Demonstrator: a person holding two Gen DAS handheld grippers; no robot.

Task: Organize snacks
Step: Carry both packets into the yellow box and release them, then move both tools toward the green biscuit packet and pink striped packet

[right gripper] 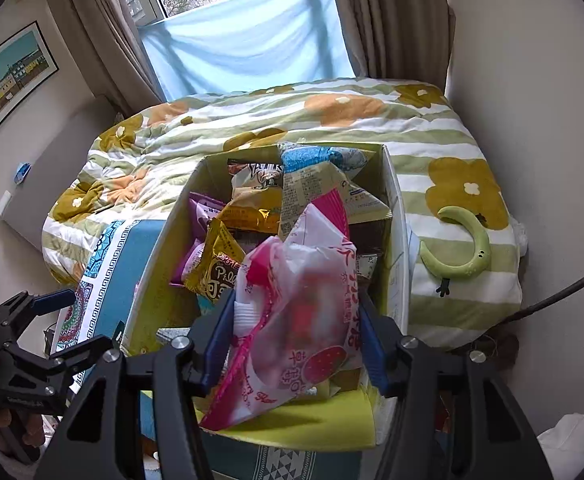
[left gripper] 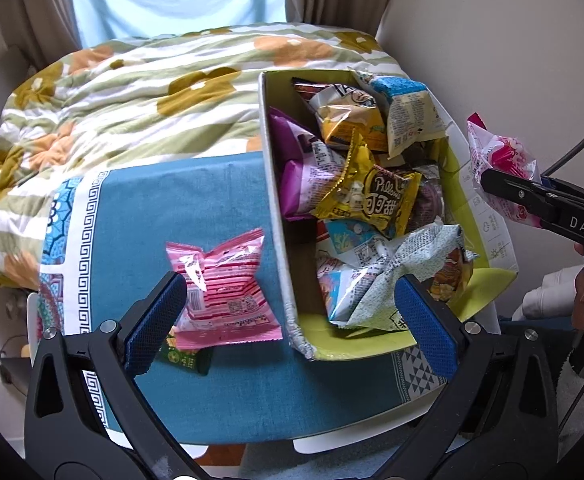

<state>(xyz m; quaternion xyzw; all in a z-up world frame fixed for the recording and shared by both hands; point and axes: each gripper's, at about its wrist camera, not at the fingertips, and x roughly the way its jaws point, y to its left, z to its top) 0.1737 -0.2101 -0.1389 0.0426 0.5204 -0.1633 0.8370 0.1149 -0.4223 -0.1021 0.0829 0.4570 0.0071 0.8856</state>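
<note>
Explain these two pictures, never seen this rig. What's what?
No robot: a person holds two hand-operated tongs, each with a fisheye camera looking along its fingers.

Left view: the left tongs are open above a blue tablecloth, where a pink striped snack packet lies beside a cardboard box full of snacks. The right tongs show at the right.

Right view: the right tongs are shut on a pink strawberry snack bag, held over the box. Behind is a flowered quilt.

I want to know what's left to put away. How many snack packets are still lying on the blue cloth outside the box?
2: a pink packet beside the box, and a green packet partly tucked under it. More may be hidden beneath.
</note>
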